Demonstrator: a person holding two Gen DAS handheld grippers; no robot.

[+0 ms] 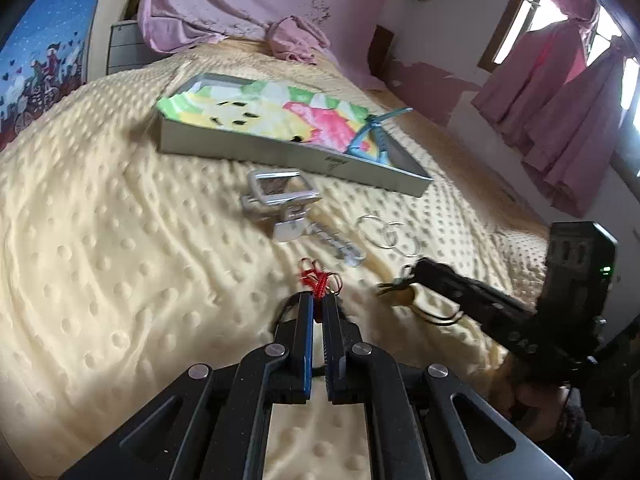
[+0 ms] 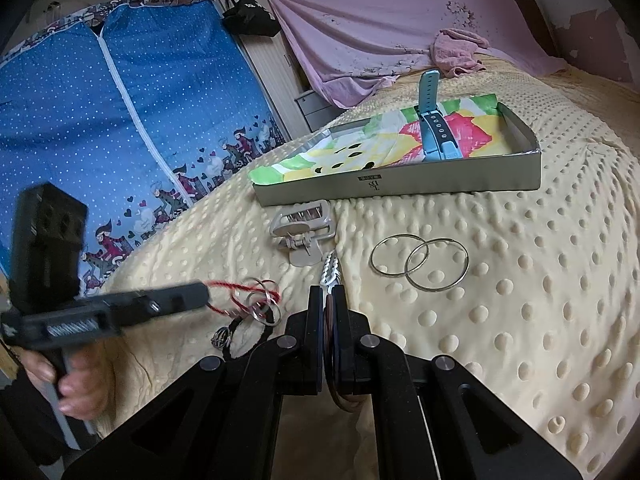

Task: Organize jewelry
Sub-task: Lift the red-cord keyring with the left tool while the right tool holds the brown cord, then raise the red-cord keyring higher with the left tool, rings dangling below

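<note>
My left gripper is shut on a red twisted cord with small metal rings on it, held just above the bed. My right gripper is shut on thin brown bangles; it also shows in the left wrist view. A shallow grey tray lined with bright floral paper lies ahead and holds a blue watch strap. Two large silver hoops, a beige hair claw clip and a silver chain piece lie on the bed in front of the tray.
Everything rests on a cream dotted blanket. A black band with a small silver charm lies by the left gripper. A blue fabric wardrobe stands to the left, pink cloth hangs behind the bed, pink curtains are at right.
</note>
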